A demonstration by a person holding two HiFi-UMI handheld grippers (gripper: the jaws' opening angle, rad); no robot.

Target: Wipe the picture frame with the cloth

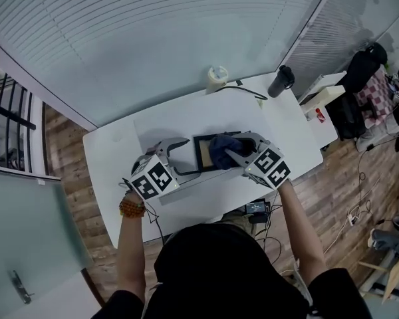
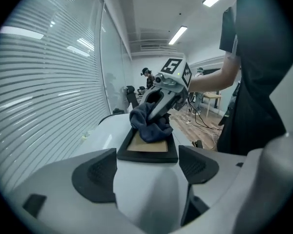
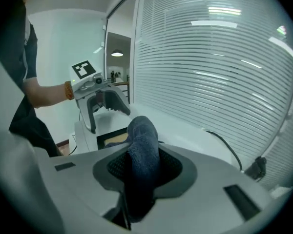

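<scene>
Head view, flat black picture frame (image 1: 198, 153), right gripper (image 1: 235, 145) clamping blue cloth (image 1: 221, 151), left gripper (image 1: 187, 157) wide

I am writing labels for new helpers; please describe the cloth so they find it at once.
Find the white table. Near its middle lies a black frame. The cloth is the dark blue bundle on it, pinched by the right gripper.

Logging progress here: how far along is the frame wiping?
Done: the right gripper is shut on the blue cloth. In hand: cloth resting on the picture frame, left gripper open at its edge. Left: the wiping; how much is already wiped doesn't show.
</scene>
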